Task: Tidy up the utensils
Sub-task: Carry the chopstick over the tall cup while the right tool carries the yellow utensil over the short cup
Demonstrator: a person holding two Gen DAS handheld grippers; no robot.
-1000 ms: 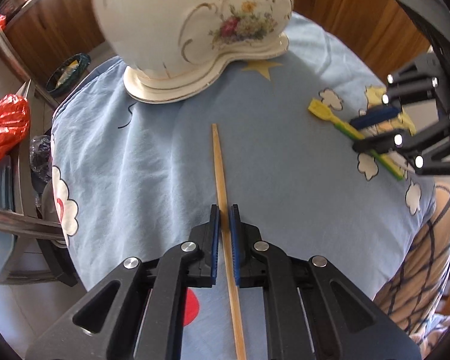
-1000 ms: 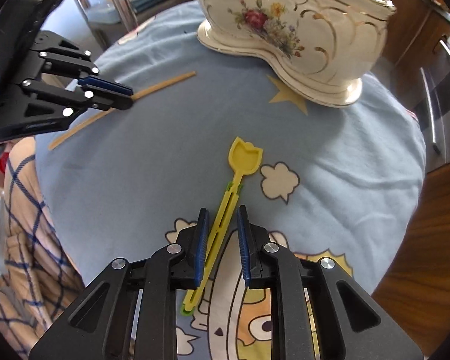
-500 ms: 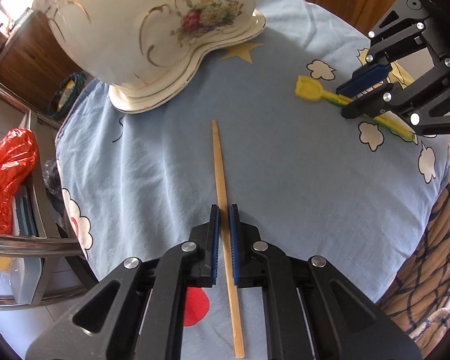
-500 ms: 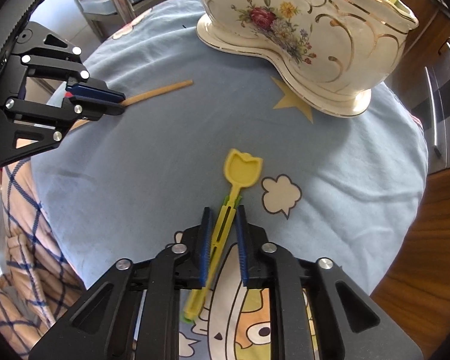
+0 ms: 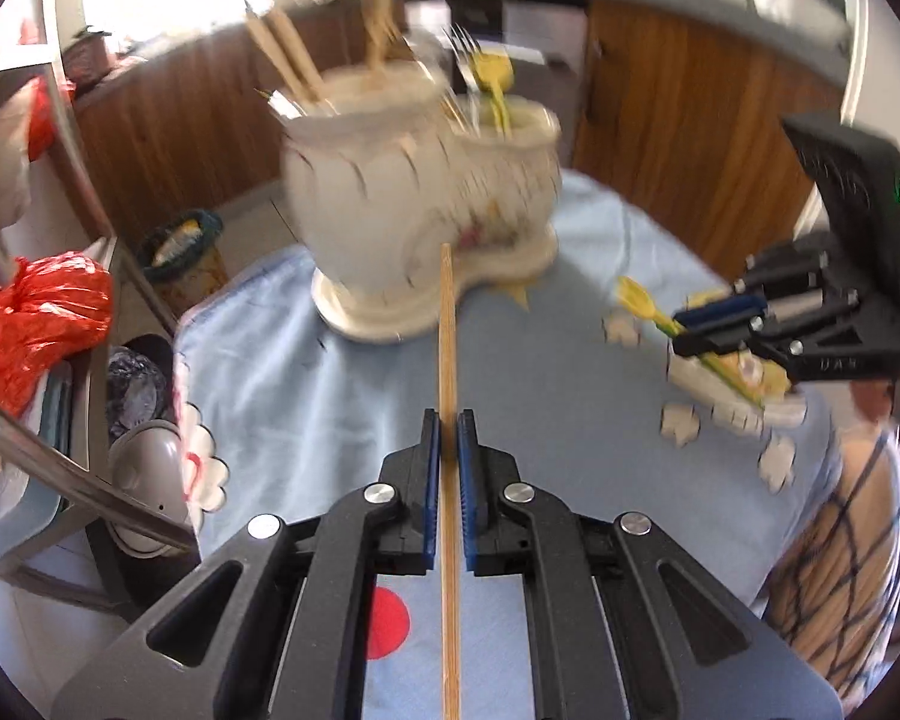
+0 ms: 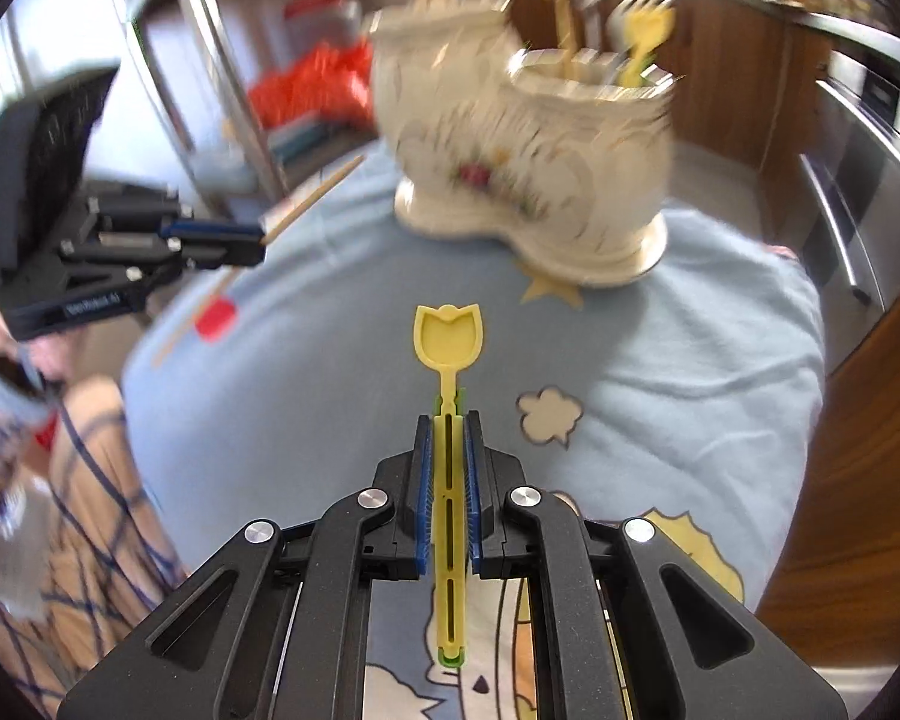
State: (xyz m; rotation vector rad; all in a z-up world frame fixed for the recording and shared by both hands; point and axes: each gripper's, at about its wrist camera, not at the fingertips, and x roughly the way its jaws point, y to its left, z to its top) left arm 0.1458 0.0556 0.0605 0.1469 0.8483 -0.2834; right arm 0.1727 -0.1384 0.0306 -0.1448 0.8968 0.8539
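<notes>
The desk (image 5: 570,396), round and draped in a pale blue cartoon cloth, has open room across its middle and right; its edge drops off close on the near and left sides. At the far side stands a big cream flowered holder (image 6: 528,168) of two joined cups, already stuffed with forks, sticks and a yellow spoon. It looks heavy and breakable, so its rim is the thing to steer clear of.

The left gripper (image 5: 448,420) is clamped narrow on a wooden chopstick (image 5: 447,324) near mid-length; the chopstick is light, stiff and smooth, and may pivot if bumped.

The right gripper (image 6: 448,420) is pinched on the slotted handle of a yellow plastic spoon (image 6: 448,336), which is light and slightly bendy, its bowl pointing at the holder.
</notes>
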